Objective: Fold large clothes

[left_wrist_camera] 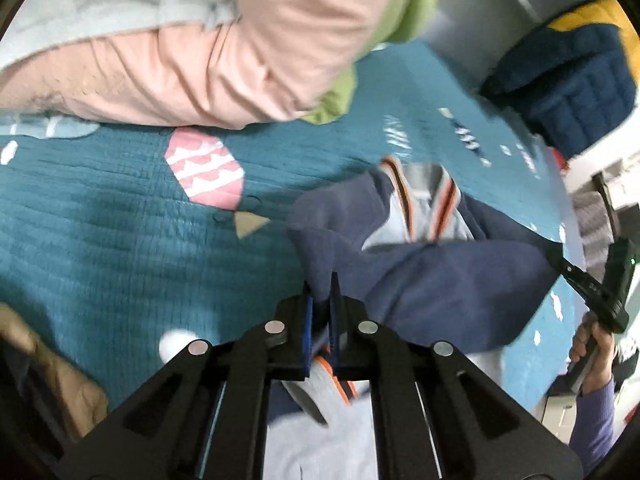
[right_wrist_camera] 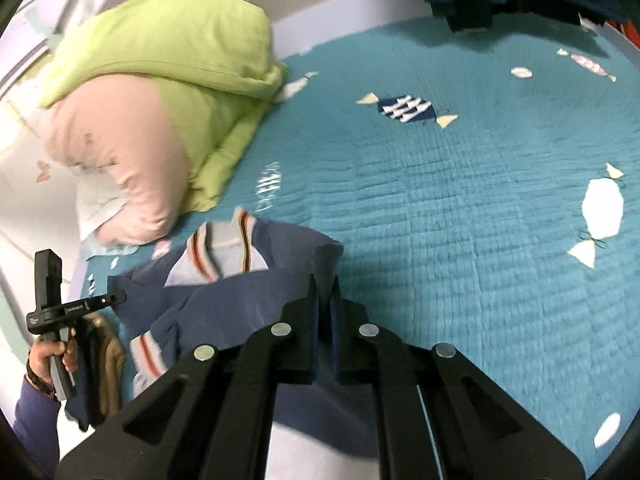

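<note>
A navy jacket (left_wrist_camera: 432, 276) with a grey lining and orange-and-black striped collar lies bunched over the teal quilted bedspread (left_wrist_camera: 120, 240). My left gripper (left_wrist_camera: 322, 284) is shut on a fold of the navy fabric at the garment's left side. My right gripper (right_wrist_camera: 325, 284) is shut on another fold of the same jacket (right_wrist_camera: 224, 300), at its right side. The striped collar (right_wrist_camera: 224, 248) points away from me. The right gripper shows in the left wrist view (left_wrist_camera: 588, 284), and the left gripper shows in the right wrist view (right_wrist_camera: 76, 304).
A pink pillow (left_wrist_camera: 224, 64) and a lime green duvet (right_wrist_camera: 176, 52) lie at the head of the bed. A tan garment (left_wrist_camera: 60, 376) lies at the bed's near left edge. A dark blue and yellow garment (left_wrist_camera: 576, 76) hangs at the far side.
</note>
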